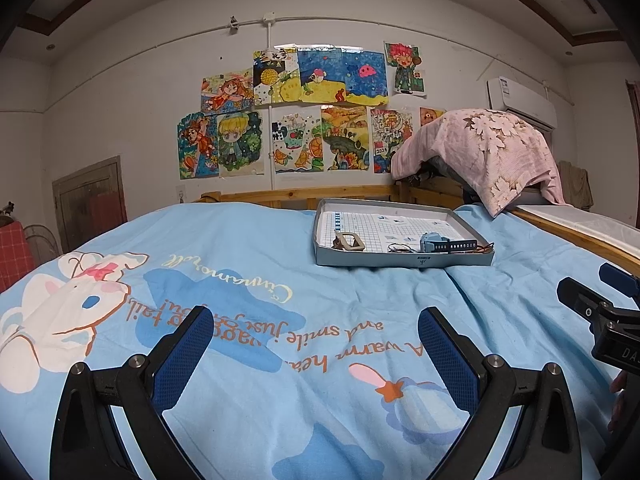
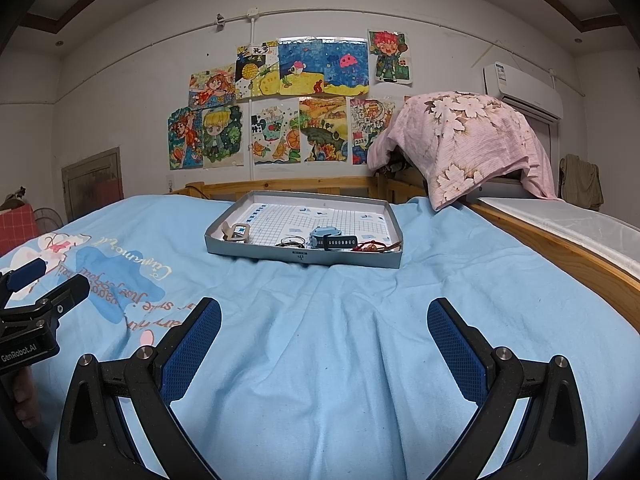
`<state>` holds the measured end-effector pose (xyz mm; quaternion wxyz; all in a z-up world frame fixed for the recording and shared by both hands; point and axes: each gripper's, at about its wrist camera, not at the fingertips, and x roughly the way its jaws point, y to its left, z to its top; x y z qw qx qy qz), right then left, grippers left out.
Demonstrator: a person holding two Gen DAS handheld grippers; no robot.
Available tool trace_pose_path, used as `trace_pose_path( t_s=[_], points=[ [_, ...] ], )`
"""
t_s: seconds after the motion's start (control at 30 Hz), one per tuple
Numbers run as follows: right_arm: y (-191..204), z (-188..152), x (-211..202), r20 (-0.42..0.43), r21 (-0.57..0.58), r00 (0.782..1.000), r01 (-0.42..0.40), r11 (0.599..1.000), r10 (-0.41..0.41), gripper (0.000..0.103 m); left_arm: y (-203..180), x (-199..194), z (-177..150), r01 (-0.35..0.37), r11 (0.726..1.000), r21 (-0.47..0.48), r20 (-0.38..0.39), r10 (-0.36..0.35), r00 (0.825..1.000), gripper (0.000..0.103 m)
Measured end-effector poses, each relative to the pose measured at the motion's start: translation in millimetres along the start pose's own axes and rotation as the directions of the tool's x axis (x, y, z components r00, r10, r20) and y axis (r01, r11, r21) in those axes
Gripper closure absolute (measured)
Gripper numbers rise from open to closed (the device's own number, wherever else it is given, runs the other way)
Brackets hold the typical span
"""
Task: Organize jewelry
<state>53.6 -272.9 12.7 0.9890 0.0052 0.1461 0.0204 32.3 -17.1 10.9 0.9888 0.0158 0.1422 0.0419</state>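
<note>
A shallow grey tray (image 1: 404,259) (image 2: 304,257) with a grid-paper floor lies on the blue bedspread. In it are a beige watch (image 1: 349,241) (image 2: 238,232), a blue watch with a dark strap (image 1: 437,243) (image 2: 328,237), thin rings (image 2: 291,242) and a red cord bracelet (image 2: 372,246). My left gripper (image 1: 316,344) is open and empty, well short of the tray, which lies ahead to its right. My right gripper (image 2: 324,338) is open and empty, with the tray straight ahead and apart from it. Each gripper shows at the edge of the other's view.
The bedspread (image 2: 340,320) has a cartoon print on its left part. A wooden bed rail (image 2: 560,240) runs along the right. A pink flowered cloth (image 2: 468,140) covers a heap at the back right. Drawings hang on the wall behind.
</note>
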Motion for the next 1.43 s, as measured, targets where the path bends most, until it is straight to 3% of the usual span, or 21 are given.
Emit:
trace_pose_path(
  t_s=[1.43],
  points=[
    [6.2, -5.3, 2.6, -0.013, 0.008, 1.0, -0.003, 1.0, 0.004, 0.002, 12.3, 7.4, -0.2, 0.007, 0.999, 0.037, -0.037, -0.006, 0.999, 0.0]
  ],
)
